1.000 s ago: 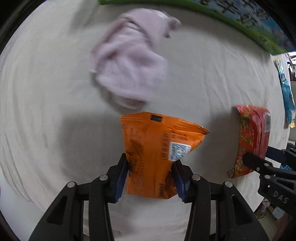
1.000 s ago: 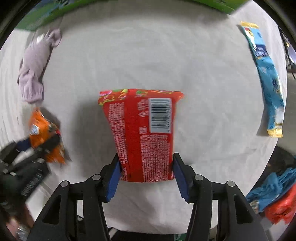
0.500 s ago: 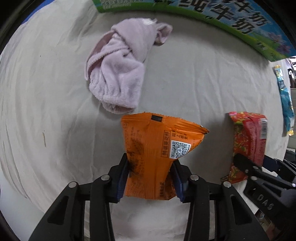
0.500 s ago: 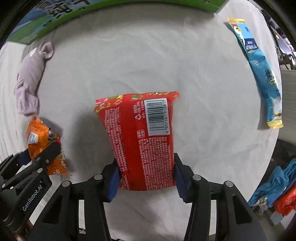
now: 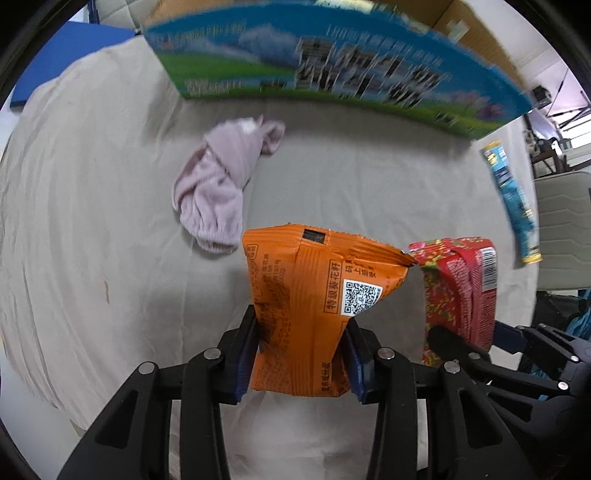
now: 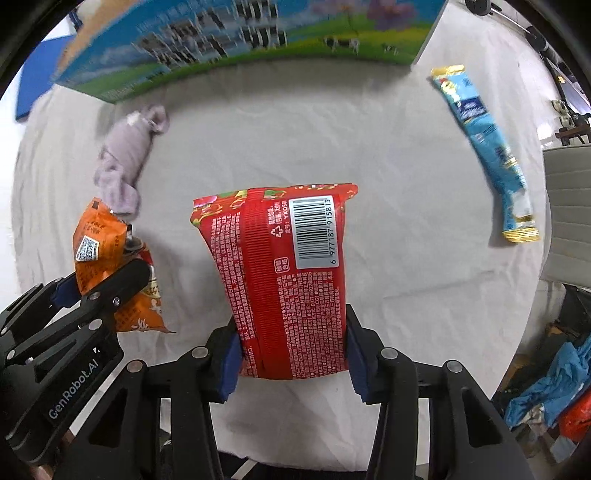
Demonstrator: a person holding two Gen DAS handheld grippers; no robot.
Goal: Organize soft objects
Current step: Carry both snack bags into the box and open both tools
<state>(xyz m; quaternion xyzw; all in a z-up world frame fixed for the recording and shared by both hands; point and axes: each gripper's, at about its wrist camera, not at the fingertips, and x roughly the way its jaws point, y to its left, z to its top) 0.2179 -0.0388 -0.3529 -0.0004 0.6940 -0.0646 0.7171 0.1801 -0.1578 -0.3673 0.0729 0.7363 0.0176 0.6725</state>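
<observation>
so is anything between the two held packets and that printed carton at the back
Nothing visible: bare cloth lies between the red packet and the carton. The lilac towel lies left of the orange packet's line.

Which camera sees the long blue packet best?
The right wrist view: the blue packet lies whole and fairly sharp on the cloth. In the left wrist view it sits small, blurred and squeezed at the far right edge.

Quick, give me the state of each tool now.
Left tool: shut on the orange packet.
Right tool: shut on the red packet.
</observation>
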